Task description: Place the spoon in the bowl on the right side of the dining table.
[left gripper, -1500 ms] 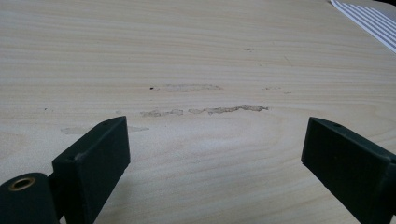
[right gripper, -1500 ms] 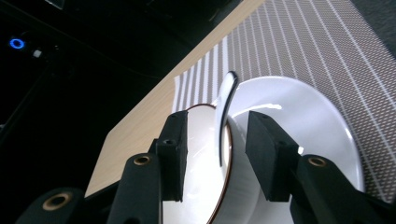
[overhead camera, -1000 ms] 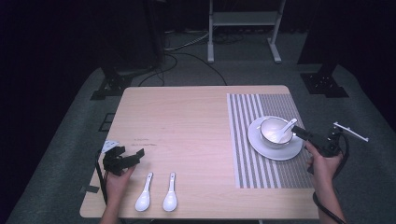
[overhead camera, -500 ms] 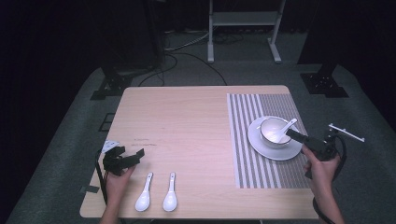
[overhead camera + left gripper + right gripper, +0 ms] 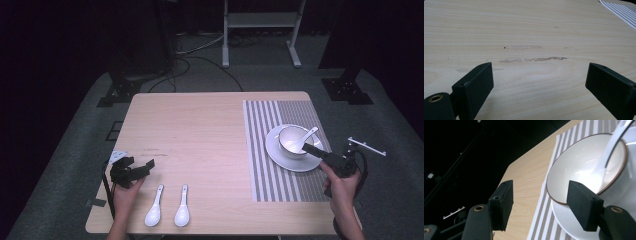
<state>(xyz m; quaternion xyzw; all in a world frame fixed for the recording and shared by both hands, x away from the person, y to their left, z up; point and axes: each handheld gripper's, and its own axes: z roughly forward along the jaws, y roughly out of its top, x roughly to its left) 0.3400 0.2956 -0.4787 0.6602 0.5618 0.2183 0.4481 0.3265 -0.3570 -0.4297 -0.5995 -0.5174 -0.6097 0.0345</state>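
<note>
A white bowl [image 5: 291,141] stands on a white plate [image 5: 295,164] on the striped placemat [image 5: 262,150], and a white spoon [image 5: 306,137] leans in it. My right gripper [image 5: 311,149] hovers at the plate's near right rim, pointing at the bowl [image 5: 586,167]. The right gripper [image 5: 540,195] is open; its jaws have just been opening and nothing is between them. The spoon's handle [image 5: 612,145] rises from the bowl ahead of it. Two more white spoons [image 5: 154,212] [image 5: 182,207] lie near the front edge. The left gripper [image 5: 140,164] [image 5: 539,75] rests open over bare wood just left of them.
The wooden table [image 5: 200,130] is bare wood across its middle and back. The placemat [image 5: 544,212] runs along the right side, near the table's right edge. A white stand [image 5: 260,20] and cables sit on the dark floor behind.
The right hand has slid a little toward the table's near edge beside the plate. The left gripper and the spoons have stayed put.
</note>
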